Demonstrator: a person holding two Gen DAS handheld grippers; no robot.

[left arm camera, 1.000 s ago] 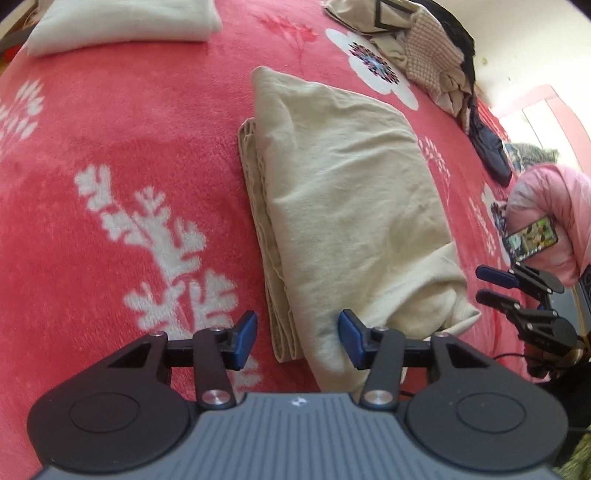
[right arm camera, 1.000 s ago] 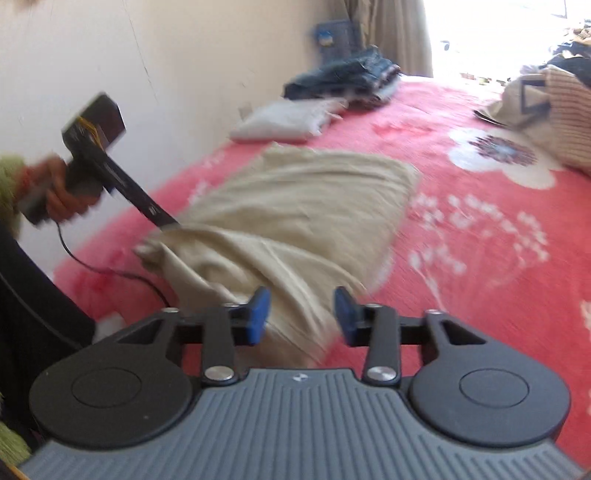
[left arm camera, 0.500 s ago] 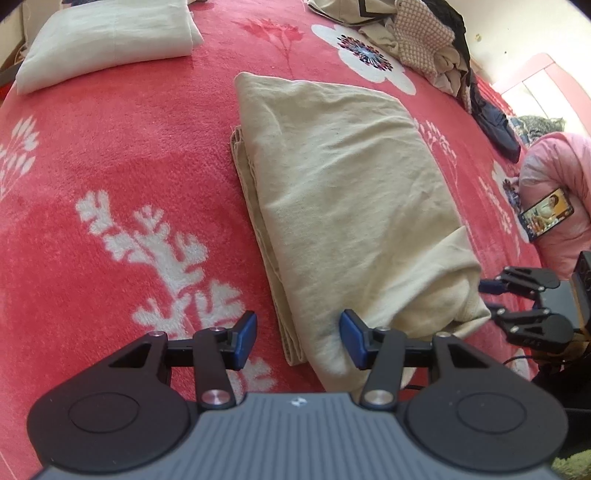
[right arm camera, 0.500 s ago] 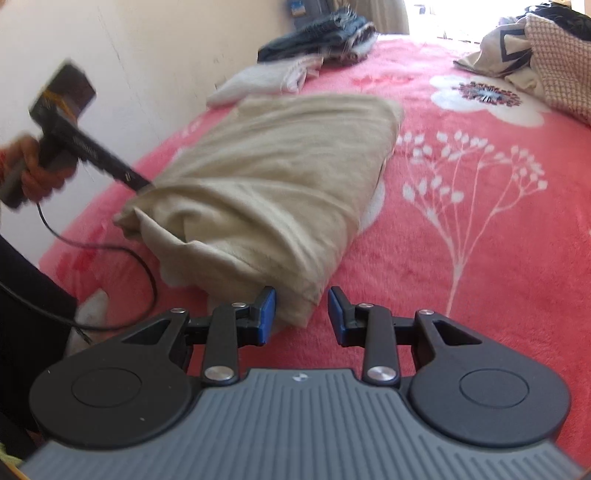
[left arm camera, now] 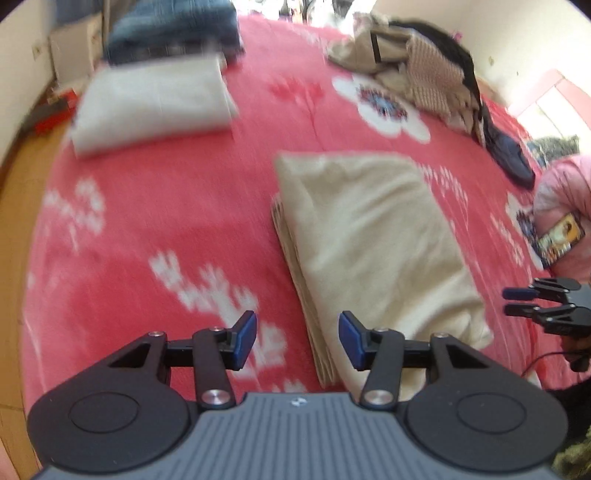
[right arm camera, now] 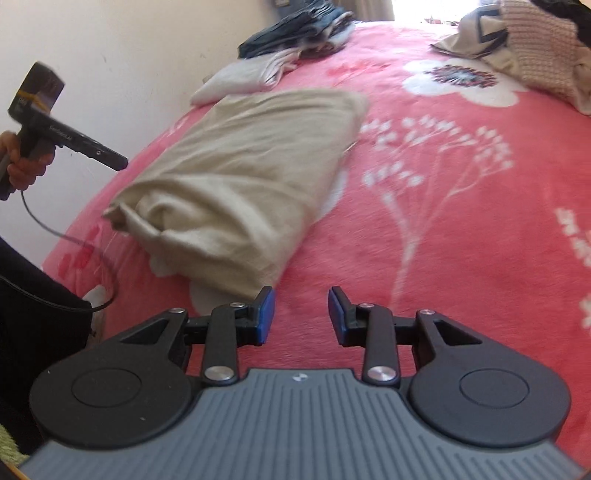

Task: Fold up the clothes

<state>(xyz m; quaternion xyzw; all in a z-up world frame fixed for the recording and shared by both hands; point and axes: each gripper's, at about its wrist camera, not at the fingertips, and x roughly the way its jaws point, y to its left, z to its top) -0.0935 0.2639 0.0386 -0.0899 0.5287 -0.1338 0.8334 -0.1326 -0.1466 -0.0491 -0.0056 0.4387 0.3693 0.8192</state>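
Beige folded garment [left arm camera: 373, 251] lies flat on the red floral blanket [left arm camera: 155, 206], roughly mid-bed, long axis running away from the cams. Layered edges show along its left side in the left wrist view; near end is a rolled, slightly rumpled fold [right arm camera: 192, 236].

Left gripper [left arm camera: 297, 339]: blue pads wide apart, nothing between them, hovering above the blanket just short of the garment's near left corner. No contact w/ the cloth. From the right wrist view its body [right arm camera: 70, 144] is seen off to the left, held in a hand [right arm camera: 22, 162], tip pointing toward the garment's near end, cable trailing down.

Right gripper [right arm camera: 301, 317]: pads also parted w/ a clear gap, empty, over bare blanket just beside the garment's near right corner. In the left wrist view it shows at the far right [left arm camera: 524, 302], fingers spread, apart from the garment's edge.

Elsewhere on the bed: white folded item [left arm camera: 151, 103] at the far left, w/ folded denim [left arm camera: 173, 33] behind it; both blurred in the left view. Unsorted clothes pile [left arm camera: 417, 70] at the far right, incl. a knit pinkish-white piece [right arm camera: 535, 48]. Phone w/ lit screen [left arm camera: 557, 236] sits against a pink bundle [left arm camera: 565, 192] at the right edge.
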